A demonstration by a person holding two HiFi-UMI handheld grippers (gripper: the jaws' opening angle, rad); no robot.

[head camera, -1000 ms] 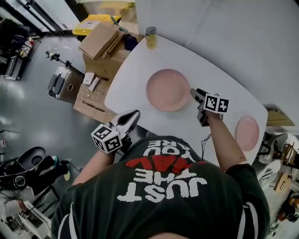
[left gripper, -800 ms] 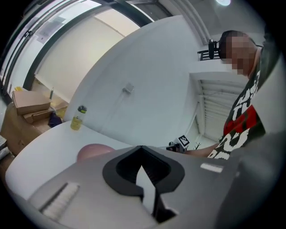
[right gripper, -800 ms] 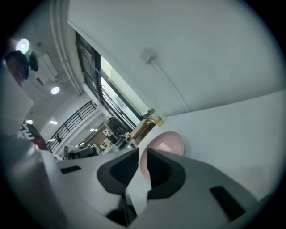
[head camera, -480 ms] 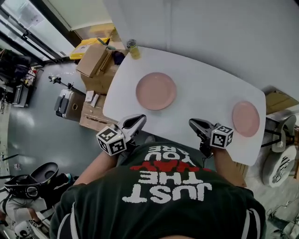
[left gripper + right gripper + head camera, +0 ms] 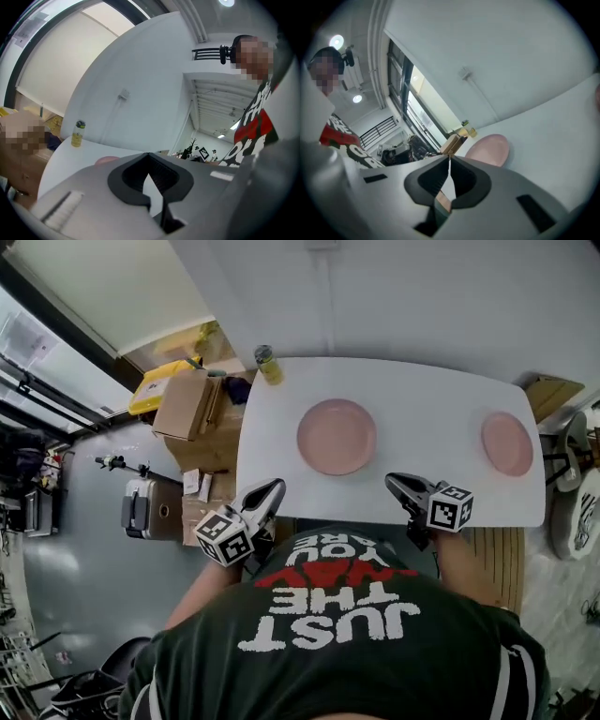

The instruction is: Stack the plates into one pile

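Two pink plates lie apart on the white table [image 5: 422,395]: a larger one [image 5: 337,436] near the middle and a smaller one [image 5: 507,443] at the right end. My left gripper [image 5: 271,490] hovers at the table's near edge, left of the large plate, jaws shut and empty. My right gripper [image 5: 397,485] hangs at the near edge between the two plates, also shut on nothing. In the left gripper view the closed jaws [image 5: 149,155] hide most of the large plate [image 5: 107,161]. The right gripper view shows shut jaws [image 5: 449,158] with the large plate [image 5: 487,149] beyond them.
A small yellow bottle [image 5: 269,365] stands at the table's far left corner. Cardboard boxes [image 5: 187,404], a yellow bin [image 5: 155,385] and a grey case [image 5: 142,507] sit on the floor to the left. A chair [image 5: 574,512] is off the right end.
My right gripper drew back from the large plate's right rim to the near table edge and its jaws closed. The left gripper stayed put. The head camera turned.
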